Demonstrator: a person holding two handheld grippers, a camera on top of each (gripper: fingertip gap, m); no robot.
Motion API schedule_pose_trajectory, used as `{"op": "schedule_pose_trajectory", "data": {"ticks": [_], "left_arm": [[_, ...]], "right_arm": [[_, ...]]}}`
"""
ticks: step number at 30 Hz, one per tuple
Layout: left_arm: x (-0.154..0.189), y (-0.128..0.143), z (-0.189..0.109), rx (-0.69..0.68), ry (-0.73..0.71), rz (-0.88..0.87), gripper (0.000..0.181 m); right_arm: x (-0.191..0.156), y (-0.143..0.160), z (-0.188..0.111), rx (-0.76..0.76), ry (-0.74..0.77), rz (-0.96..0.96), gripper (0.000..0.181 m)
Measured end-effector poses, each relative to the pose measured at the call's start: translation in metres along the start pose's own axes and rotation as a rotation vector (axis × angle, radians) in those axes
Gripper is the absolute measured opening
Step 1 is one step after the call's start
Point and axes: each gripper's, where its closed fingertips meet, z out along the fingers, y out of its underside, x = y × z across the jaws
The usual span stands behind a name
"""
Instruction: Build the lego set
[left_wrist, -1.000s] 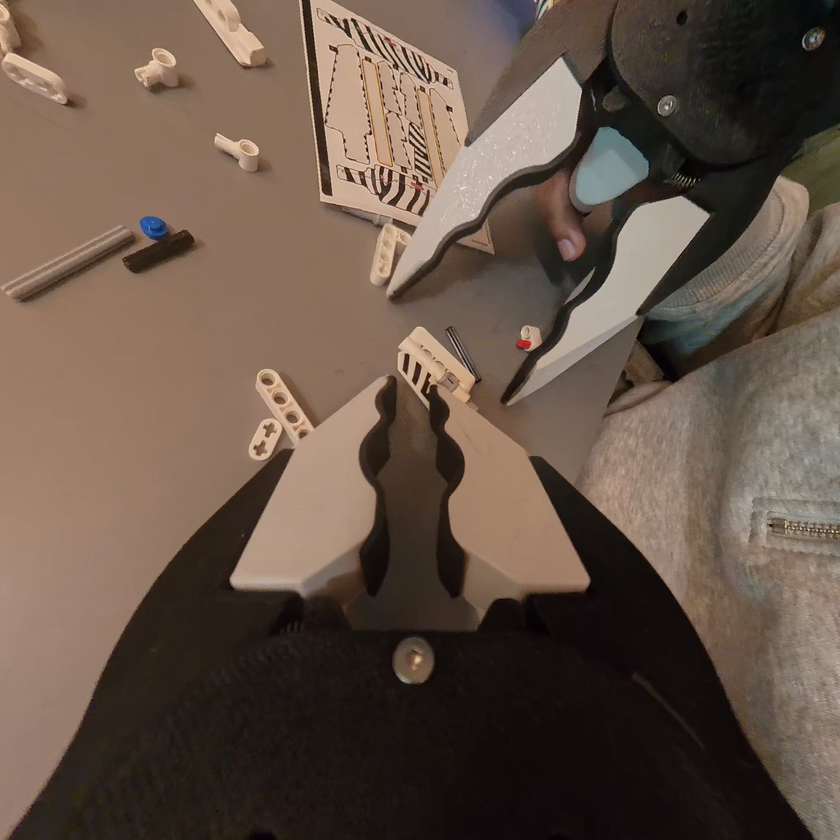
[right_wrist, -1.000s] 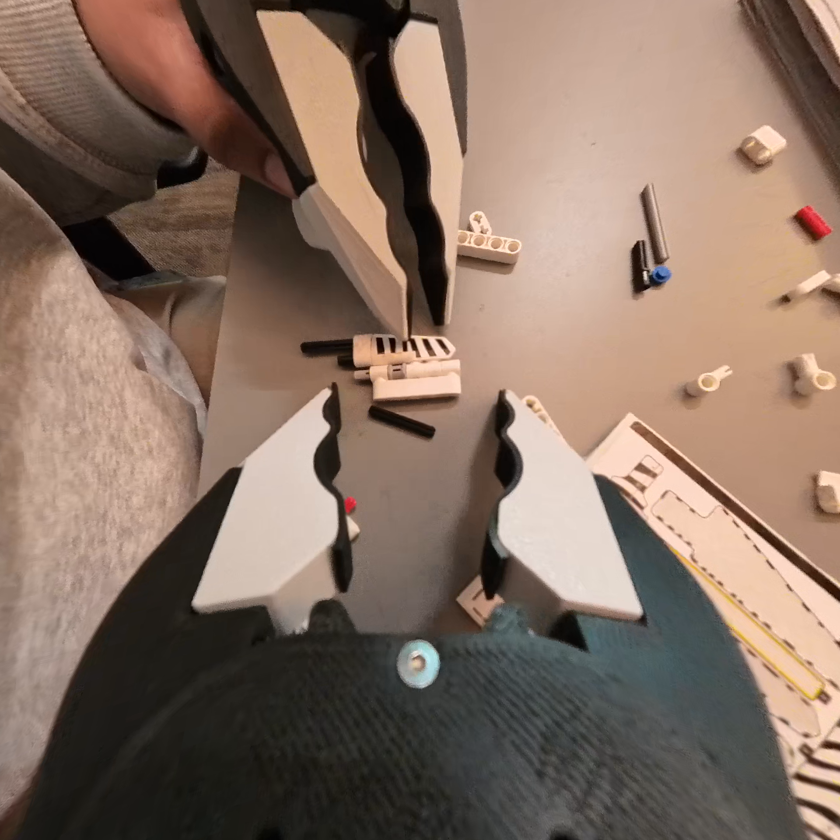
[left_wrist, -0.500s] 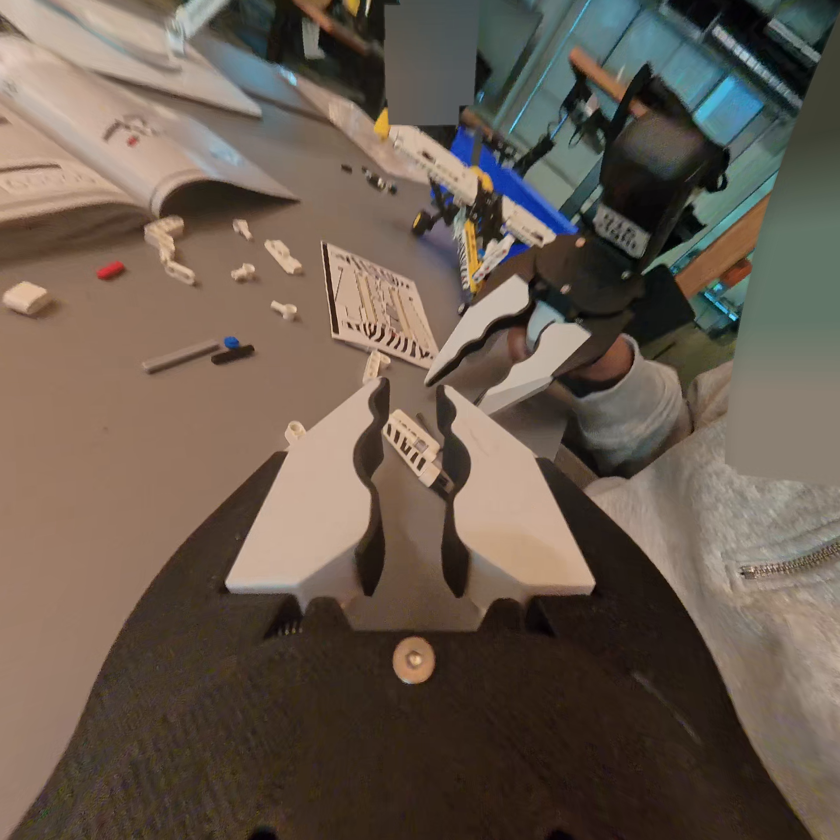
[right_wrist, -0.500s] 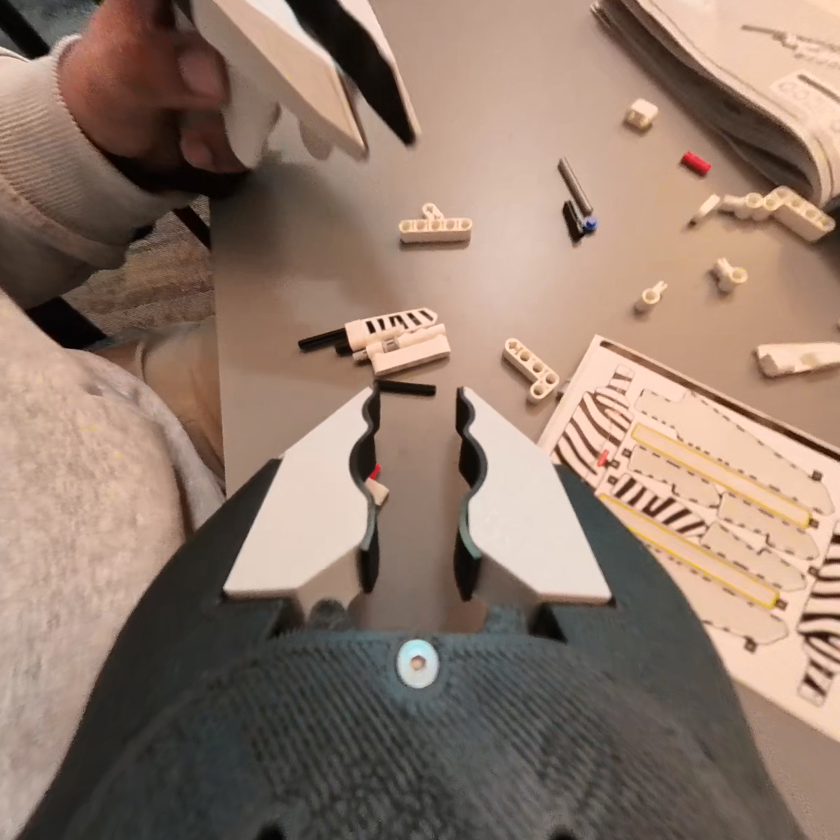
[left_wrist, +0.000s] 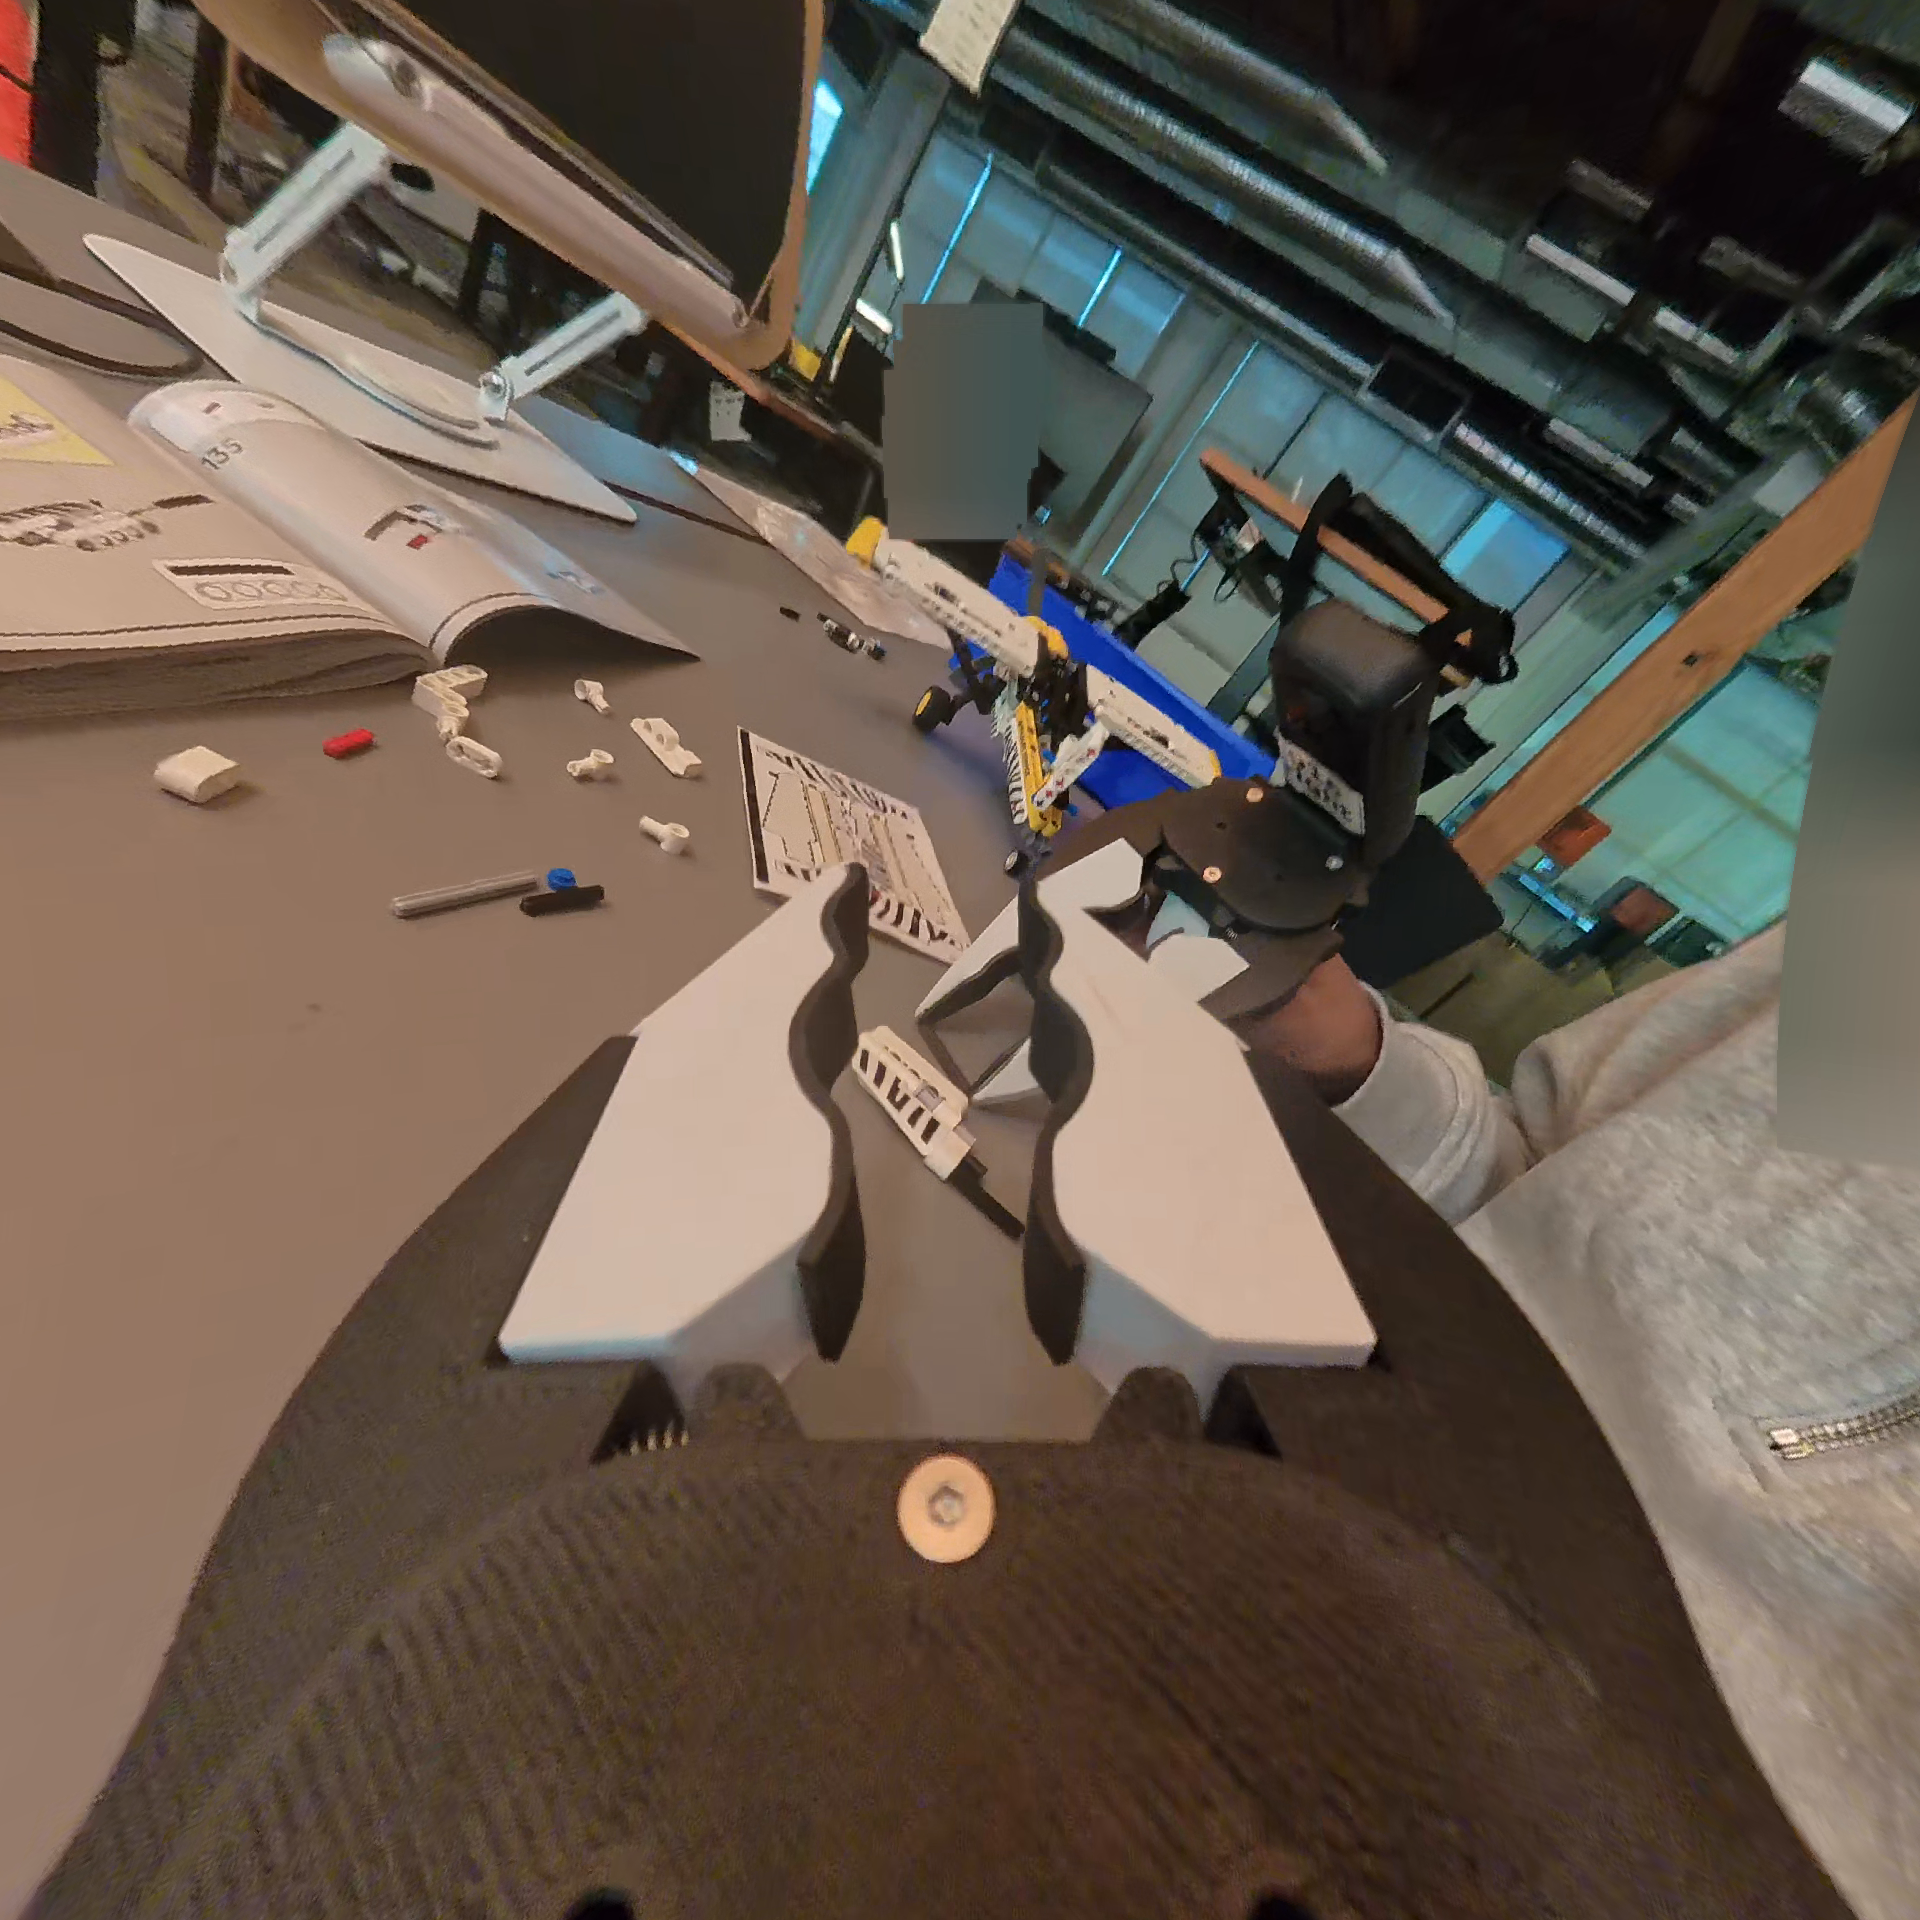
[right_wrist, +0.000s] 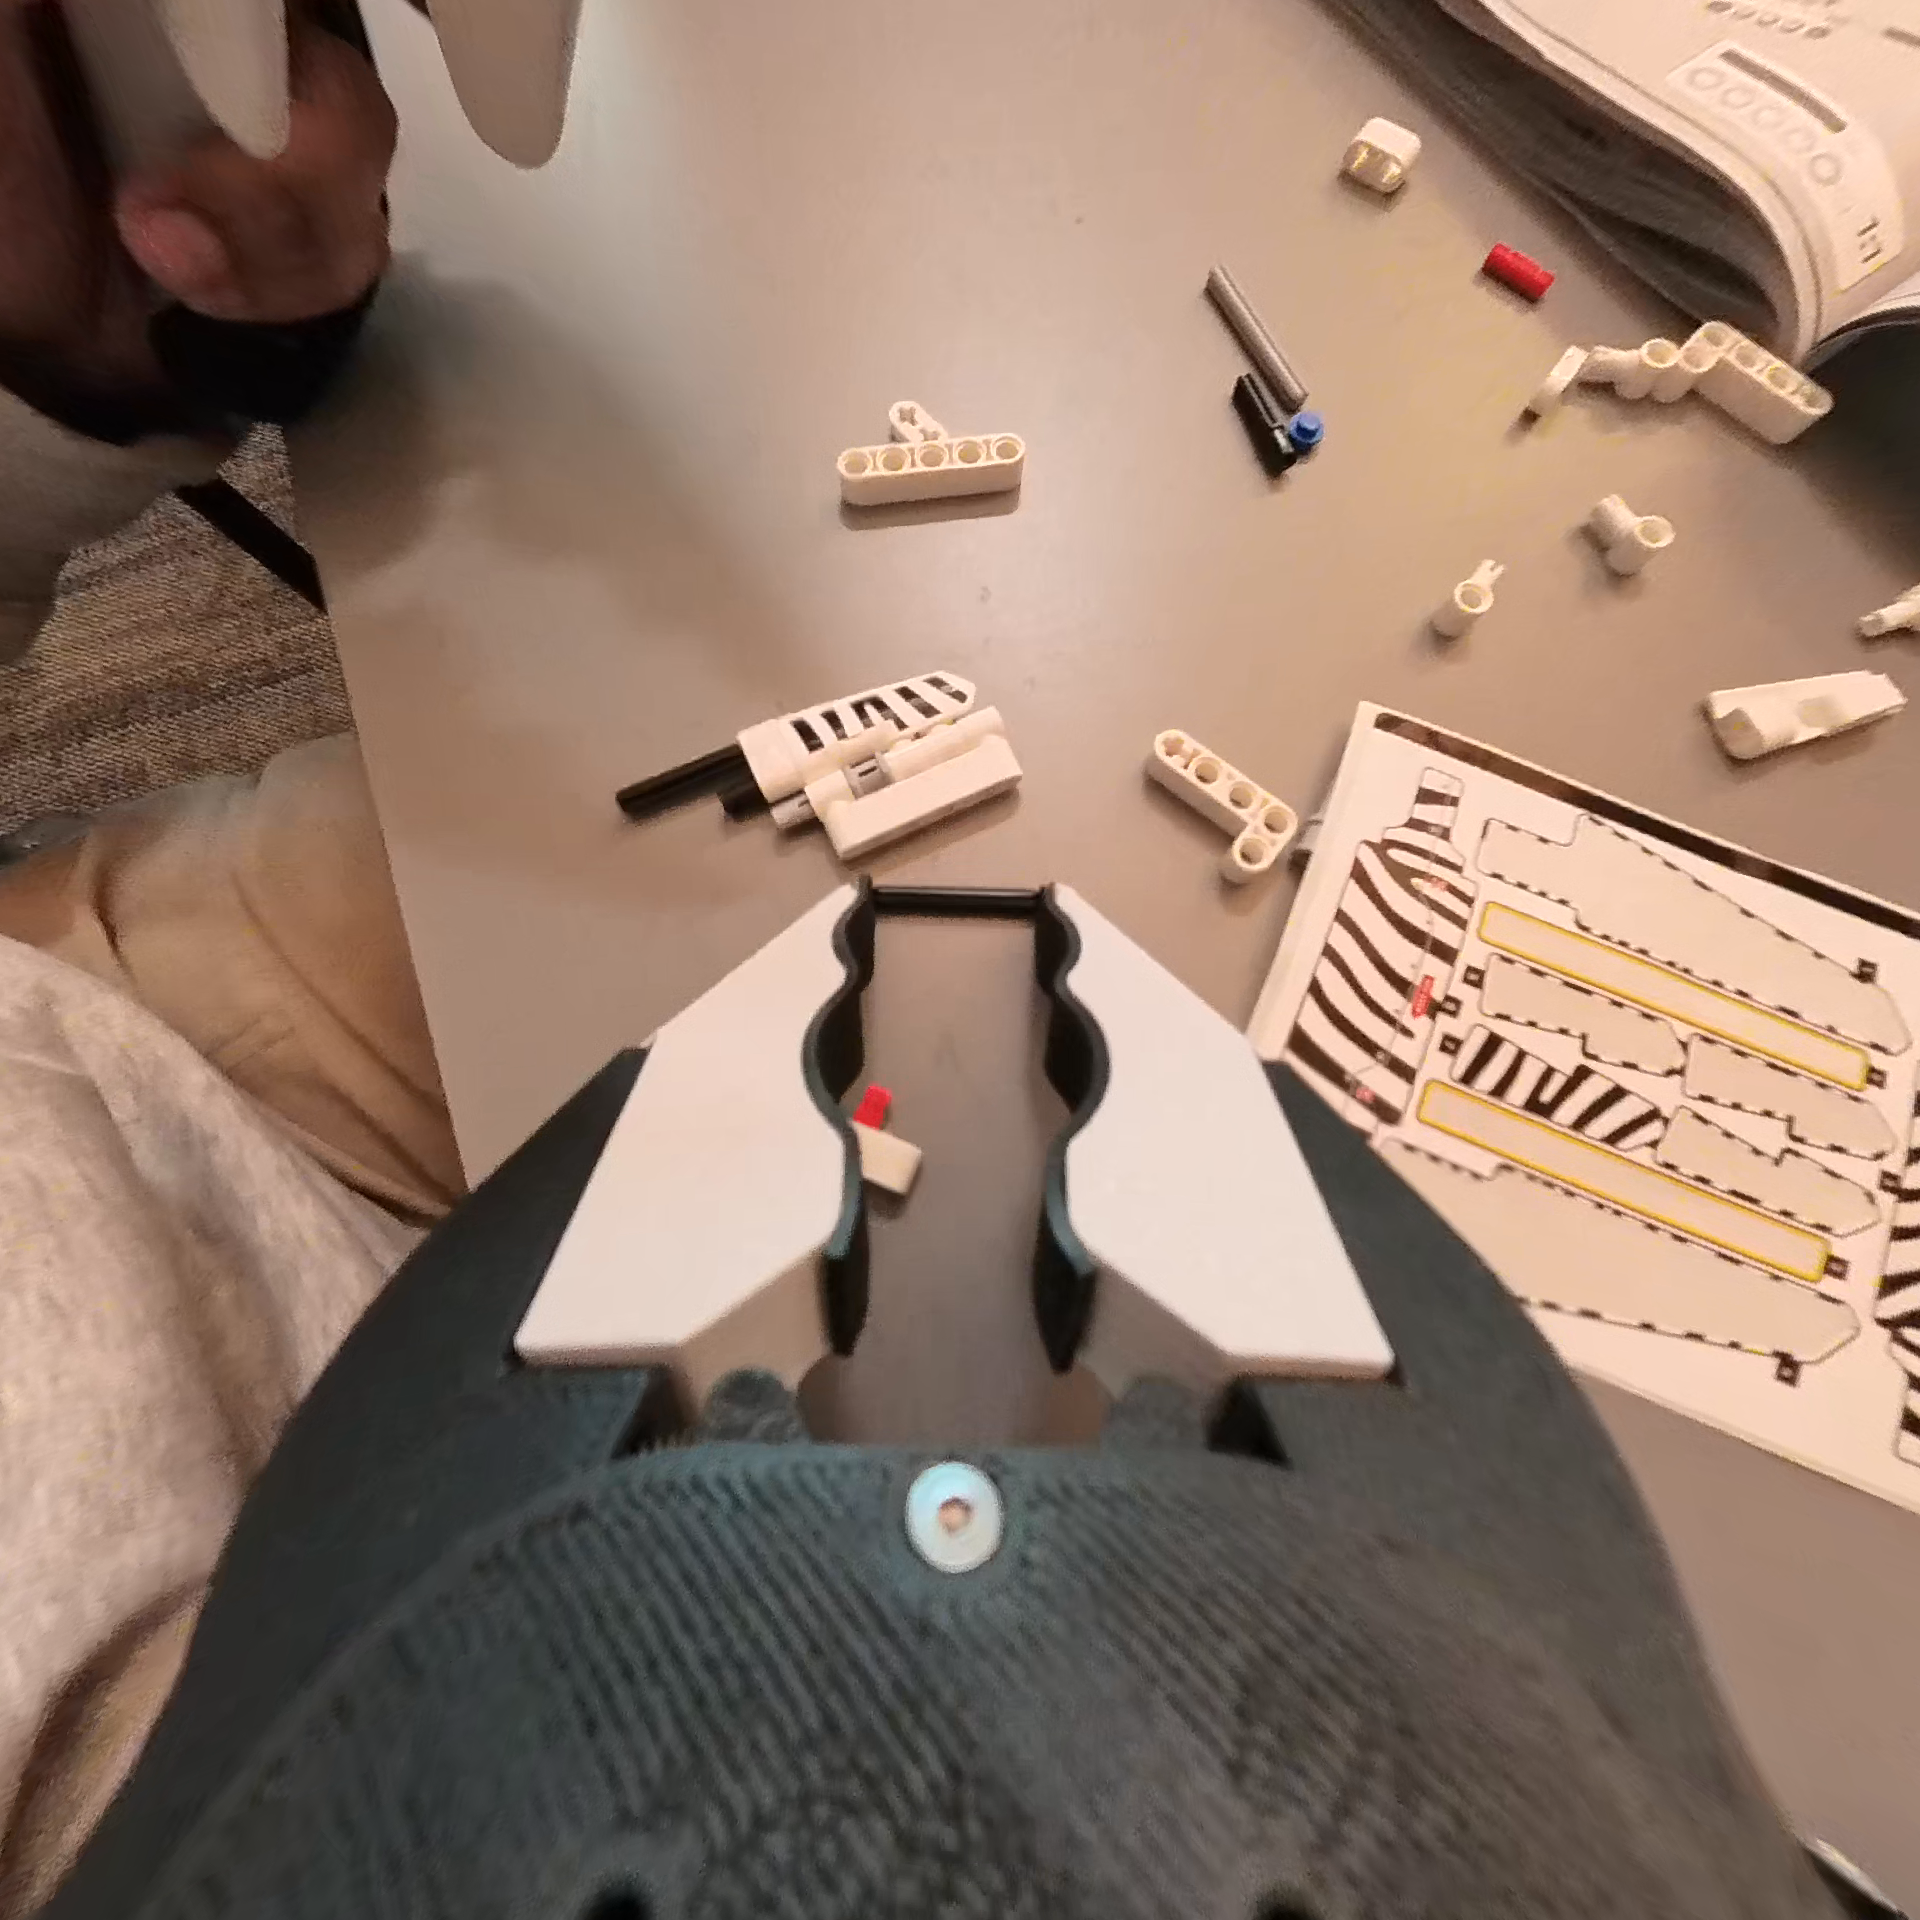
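A small white assembly with black stripes and a black axle sticking out (right_wrist: 873, 758) lies on the grey table (right_wrist: 675, 582). It also shows between my left fingers in the left wrist view (left_wrist: 909, 1096). My right gripper (right_wrist: 956, 899) is low just in front of it. Its tips sit on the two ends of a short black axle (right_wrist: 956, 891), which spans the gap. A small white piece with a red pin (right_wrist: 883, 1153) lies under that gripper. My left gripper (left_wrist: 940, 904) is open and empty, held back above the table. It shows blurred at the top left of the right wrist view (right_wrist: 390, 145).
A sticker sheet (right_wrist: 1590, 1039) lies to the right. A white five-hole beam (right_wrist: 930, 468), an L-shaped beam (right_wrist: 1231, 800), a grey axle (right_wrist: 1252, 332) and small white connectors lie scattered. An open manual (left_wrist: 208, 561) and a yellow-white model (left_wrist: 1029, 675) are farther back. The table edge (right_wrist: 364, 727) is close on the left.
My right gripper narrowed from wide open and came down onto the short black axle. My left gripper lifted off the striped assembly, drew back, tilted up and opened a little wider.
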Motion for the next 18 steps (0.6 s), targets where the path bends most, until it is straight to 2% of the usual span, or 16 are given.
{"op": "schedule_pose_trajectory", "data": {"ticks": [1,9,18], "left_arm": [[0.001,0.005,0.003,-0.029,-0.012,0.014,0.029],[-0.008,0.073,0.028,-0.45,-0.185,0.094,0.053],[-0.019,0.091,0.031,-0.595,-0.352,0.304,0.07]], "right_arm": [[0.001,0.001,-0.001,0.001,0.008,0.0,0.03],[0.009,-0.003,-0.008,0.084,-0.014,0.032,0.03],[0.021,-0.024,0.0,0.113,-0.029,-0.074,0.03]]}}
